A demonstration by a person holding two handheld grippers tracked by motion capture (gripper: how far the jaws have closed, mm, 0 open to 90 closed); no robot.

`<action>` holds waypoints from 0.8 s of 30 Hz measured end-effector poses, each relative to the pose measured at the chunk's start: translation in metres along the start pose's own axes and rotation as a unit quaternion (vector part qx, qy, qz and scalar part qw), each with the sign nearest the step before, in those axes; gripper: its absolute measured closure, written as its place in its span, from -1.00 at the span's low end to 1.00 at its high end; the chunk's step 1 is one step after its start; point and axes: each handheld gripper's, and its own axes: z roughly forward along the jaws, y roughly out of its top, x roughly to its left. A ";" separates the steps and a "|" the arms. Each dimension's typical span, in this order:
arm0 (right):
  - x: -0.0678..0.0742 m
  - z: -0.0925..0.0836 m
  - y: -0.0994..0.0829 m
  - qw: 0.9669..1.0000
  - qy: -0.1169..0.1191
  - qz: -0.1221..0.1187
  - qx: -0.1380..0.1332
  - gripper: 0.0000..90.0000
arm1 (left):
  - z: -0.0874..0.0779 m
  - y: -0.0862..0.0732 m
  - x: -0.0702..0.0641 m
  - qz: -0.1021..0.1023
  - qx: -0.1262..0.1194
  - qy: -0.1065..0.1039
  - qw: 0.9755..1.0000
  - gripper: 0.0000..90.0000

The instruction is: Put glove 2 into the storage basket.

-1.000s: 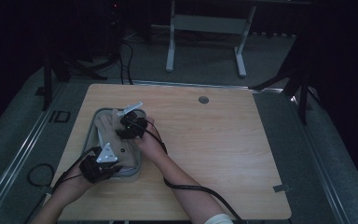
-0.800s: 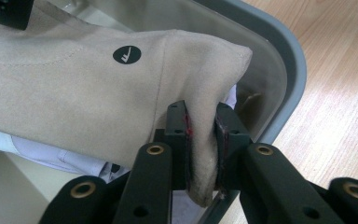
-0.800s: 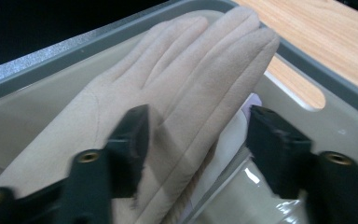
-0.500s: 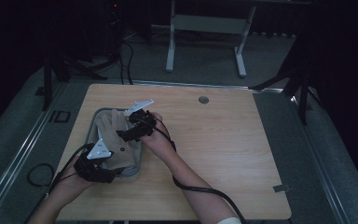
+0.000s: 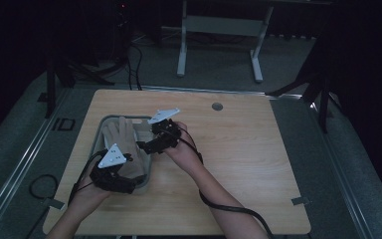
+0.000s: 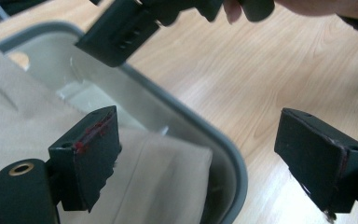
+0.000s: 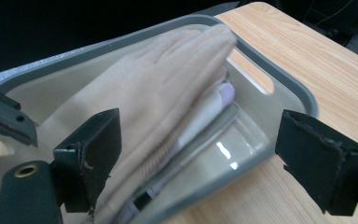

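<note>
A beige glove (image 5: 122, 137) lies flat in a grey-rimmed clear tray (image 5: 101, 130) on the left of the wooden table. My left gripper (image 5: 138, 182) hovers over the tray's near right corner. Its jaws have just been opening and stand wide, gripping nothing, above the glove's cuff (image 6: 28, 126) and the tray rim (image 6: 214, 144). My right gripper (image 5: 144, 147) is at the tray's right side and points left over the tray. Its jaws have also just opened wide, with the glove (image 7: 168, 88) below them and untouched. A pale lavender layer (image 7: 216, 105) shows under the glove.
The bare tabletop (image 5: 243, 159) stretches right of the tray, with a round grommet (image 5: 217, 106) near the far edge. A metal stand (image 5: 219, 25) is on the floor beyond the table. A cable (image 5: 40, 186) loops on the floor at left.
Both grippers have opened and lifted off the glove, which stays in the tray. The right hand has drawn back to the right, toward the tray's right rim.
</note>
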 end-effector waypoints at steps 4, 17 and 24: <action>-0.006 -0.010 -0.010 1.000 0.001 0.006 0.003 -0.68 | 0.006 0.005 -0.009 0.004 -0.004 -0.015 1.000 -0.69; -0.018 -0.045 -0.059 1.000 -0.008 0.007 0.018 -0.68 | 0.040 0.014 -0.043 0.037 -0.014 -0.059 0.997 -0.69; -0.021 -0.058 -0.086 1.000 -0.011 0.013 0.020 -0.68 | 0.054 0.014 -0.055 0.042 -0.013 -0.075 0.996 -0.69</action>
